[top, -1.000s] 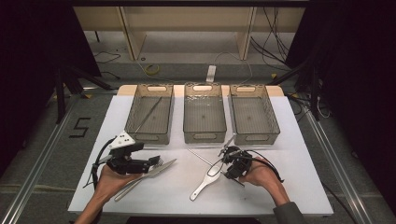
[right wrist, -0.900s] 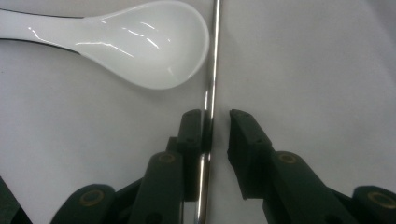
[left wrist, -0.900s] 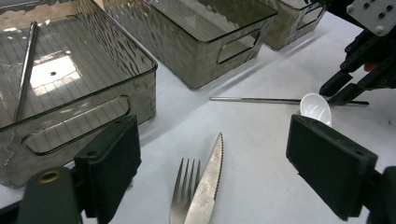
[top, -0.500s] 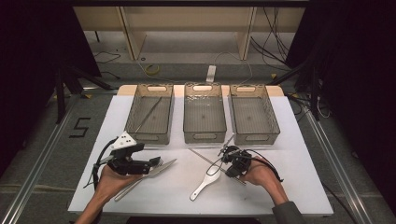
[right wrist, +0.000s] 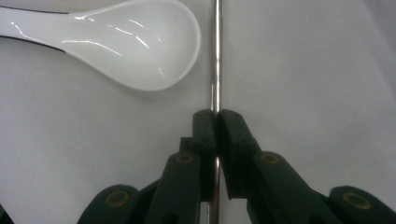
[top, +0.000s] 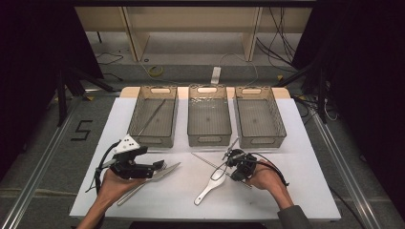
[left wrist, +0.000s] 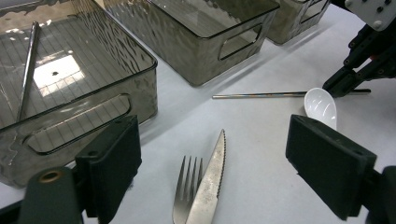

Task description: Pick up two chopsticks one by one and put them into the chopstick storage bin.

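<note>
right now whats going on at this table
A person works at a white table with a gripper in each hand, apparently sorting cutlery into three clear bins. The right gripper has just been closing and is clamped on a metal chopstick lying beside a white spoon. The left gripper is open above a fork and knife on the table. Another chopstick already lies in the left bin.

The right tool (right wrist: 216, 119) hides the metal chopstick's (right wrist: 215, 56) lower stretch.
</note>
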